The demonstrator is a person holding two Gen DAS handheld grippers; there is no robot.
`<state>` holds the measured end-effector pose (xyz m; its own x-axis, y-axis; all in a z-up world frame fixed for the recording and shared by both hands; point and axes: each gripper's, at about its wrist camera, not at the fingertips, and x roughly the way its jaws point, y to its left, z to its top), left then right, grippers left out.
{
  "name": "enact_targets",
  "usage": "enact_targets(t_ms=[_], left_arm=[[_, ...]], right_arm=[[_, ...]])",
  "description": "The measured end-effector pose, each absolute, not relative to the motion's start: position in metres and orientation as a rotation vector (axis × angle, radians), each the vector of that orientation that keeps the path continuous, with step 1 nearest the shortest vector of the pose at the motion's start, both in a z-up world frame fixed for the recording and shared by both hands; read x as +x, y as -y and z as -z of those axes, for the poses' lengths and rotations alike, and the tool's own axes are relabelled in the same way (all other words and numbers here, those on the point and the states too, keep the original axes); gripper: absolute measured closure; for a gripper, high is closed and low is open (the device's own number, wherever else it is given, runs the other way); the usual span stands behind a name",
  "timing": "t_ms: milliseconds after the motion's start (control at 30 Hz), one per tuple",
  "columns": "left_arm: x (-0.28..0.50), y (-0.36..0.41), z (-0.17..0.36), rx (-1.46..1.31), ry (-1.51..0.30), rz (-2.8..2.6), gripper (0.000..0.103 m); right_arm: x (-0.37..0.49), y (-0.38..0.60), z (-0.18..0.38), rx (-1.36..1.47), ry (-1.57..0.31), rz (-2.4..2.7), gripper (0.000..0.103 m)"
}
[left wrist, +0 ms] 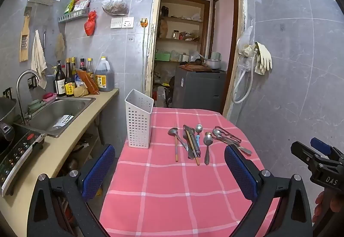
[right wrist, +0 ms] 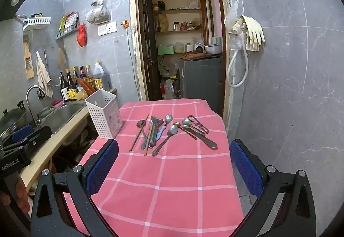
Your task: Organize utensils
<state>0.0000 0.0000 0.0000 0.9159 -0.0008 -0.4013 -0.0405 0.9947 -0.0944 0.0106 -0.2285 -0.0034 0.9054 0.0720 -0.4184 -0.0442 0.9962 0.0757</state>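
The utensils lie in a loose scatter on the pink checked cloth of the bench [left wrist: 172, 183], all to the right of the white perforated holder [left wrist: 138, 121], which stands upright and looks empty at the cloth's far left corner beside the sink. Nearest the holder lies a small ladle [left wrist: 173, 131] with a wooden-handled stick next to it; further right of the holder is a tight bundle of chopsticks and dark metal tools [left wrist: 191, 142], then a large steel spoon [left wrist: 207, 144] lying alone, and furthest from the holder a crossed heap of spoons, a knife and a wire opener [left wrist: 228, 137]. The left tongs [left wrist: 169, 169] stand wide with nothing between the blue pads, held above the near part of the cloth, well short of the pieces; the right tongs [right wrist: 174, 166] are equally wide and empty, also on the near side of the scatter. These pieces are likely light, rigid and smooth, so they should slide on the cloth and tend to slip or pivot in the pads if pinched at an end. The lone spoon looks the easiest first pick: take it across the handle near its middle, where it is narrow and flat, and it should hang balanced. The bundle and the crossed heap will probably drag neighbours along, so each is better teased apart one handle at a time. The holder is thin plastic and probably light enough to tip or skid when a utensil knocks its rim, so pieces should go in from above, handle down.
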Motion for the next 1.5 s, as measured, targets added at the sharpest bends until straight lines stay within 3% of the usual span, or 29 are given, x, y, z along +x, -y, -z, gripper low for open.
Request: enact_targets(t_ms=[1500], left_arm=[[-0.0026, 0.0022, 0.0001, -0.096, -0.422, -0.012, 0.001]], right_arm=[[0.0061, 0.2289, 0.0037, 0.068, -0.437, -0.062, 0.001]])
